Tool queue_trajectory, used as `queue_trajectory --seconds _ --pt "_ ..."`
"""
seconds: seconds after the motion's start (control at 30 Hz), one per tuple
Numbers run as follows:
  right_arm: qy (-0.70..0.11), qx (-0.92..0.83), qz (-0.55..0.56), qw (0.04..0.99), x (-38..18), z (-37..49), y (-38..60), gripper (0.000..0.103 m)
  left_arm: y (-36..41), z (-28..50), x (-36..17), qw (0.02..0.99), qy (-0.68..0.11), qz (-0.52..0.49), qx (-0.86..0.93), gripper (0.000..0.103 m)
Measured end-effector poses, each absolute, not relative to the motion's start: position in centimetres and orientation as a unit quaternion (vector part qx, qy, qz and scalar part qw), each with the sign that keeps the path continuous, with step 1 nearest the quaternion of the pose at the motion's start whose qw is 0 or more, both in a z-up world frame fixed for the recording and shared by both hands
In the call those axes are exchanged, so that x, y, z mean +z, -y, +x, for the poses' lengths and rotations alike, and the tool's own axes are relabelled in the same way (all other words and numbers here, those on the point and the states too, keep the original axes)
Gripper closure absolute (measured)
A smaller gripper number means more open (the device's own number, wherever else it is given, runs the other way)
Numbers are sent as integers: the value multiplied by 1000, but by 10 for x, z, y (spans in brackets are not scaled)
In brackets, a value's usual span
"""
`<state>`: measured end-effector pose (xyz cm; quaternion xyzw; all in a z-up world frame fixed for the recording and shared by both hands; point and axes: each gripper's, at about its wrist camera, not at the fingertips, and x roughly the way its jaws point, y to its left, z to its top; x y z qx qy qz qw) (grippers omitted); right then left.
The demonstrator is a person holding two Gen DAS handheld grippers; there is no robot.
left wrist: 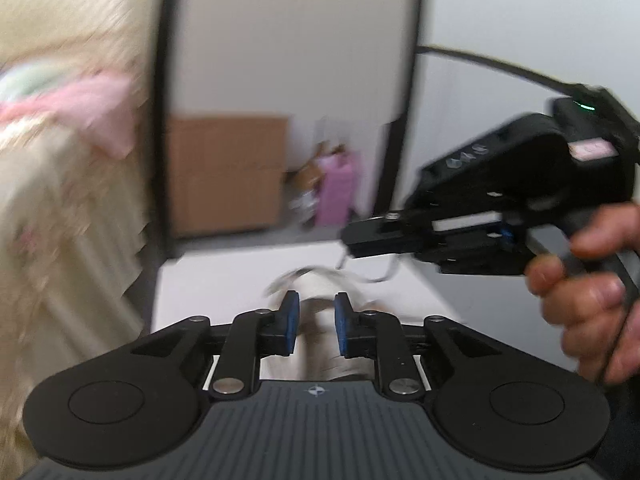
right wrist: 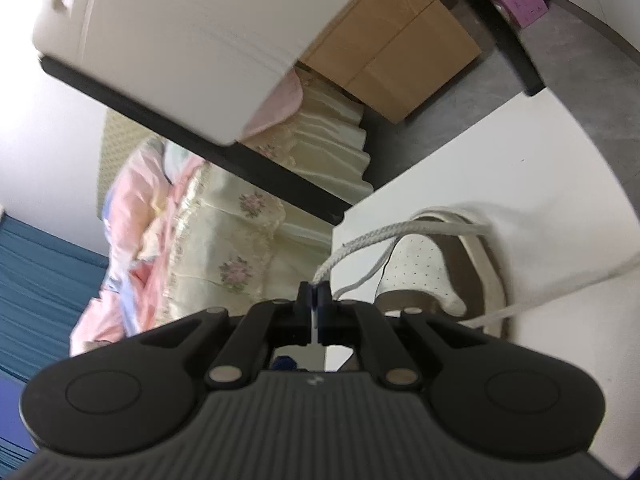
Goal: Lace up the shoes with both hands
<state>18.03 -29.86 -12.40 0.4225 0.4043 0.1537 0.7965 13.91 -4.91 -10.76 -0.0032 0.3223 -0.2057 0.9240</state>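
A white and grey-brown shoe (right wrist: 436, 264) lies on the white table (right wrist: 540, 184). Its white lace (right wrist: 360, 246) runs from the shoe up to my right gripper (right wrist: 316, 294), which is shut on the lace end. In the left wrist view the shoe (left wrist: 316, 320) is blurred and sits just beyond my left gripper (left wrist: 316, 322), whose blue pads (left wrist: 291, 320) stand apart with nothing between them. The right gripper (left wrist: 352, 242) shows there too, held by a hand (left wrist: 592, 292) above and right of the shoe, a lace loop (left wrist: 380, 270) hanging from its tip.
A cream floral bedspread (right wrist: 224, 248) with pink cloth (right wrist: 132, 216) lies left of the table. A black-framed white panel (left wrist: 288, 40), a cardboard box (left wrist: 228, 172) and a pink bag (left wrist: 336, 192) stand beyond the table's far edge. A black cable (left wrist: 492, 62) trails from the right gripper.
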Motion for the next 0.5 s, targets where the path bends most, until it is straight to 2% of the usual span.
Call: queue_trajectory --seconds 0.1,0.37,0.43,0.5 --pt "-414 158 410 797 -133 192 282 100 41 152 -116 920 -354 -10 -169 81" --pt "-438 156 382 799 -146 210 257 100 43 160 -119 914 -366 -6 -175 81" --pt "-444 132 381 800 -151 209 261 100 44 160 -120 912 -366 -9 -183 72" --pt "-441 119 393 798 -154 207 268 100 47 159 -121 912 -363 -9 -192 70"
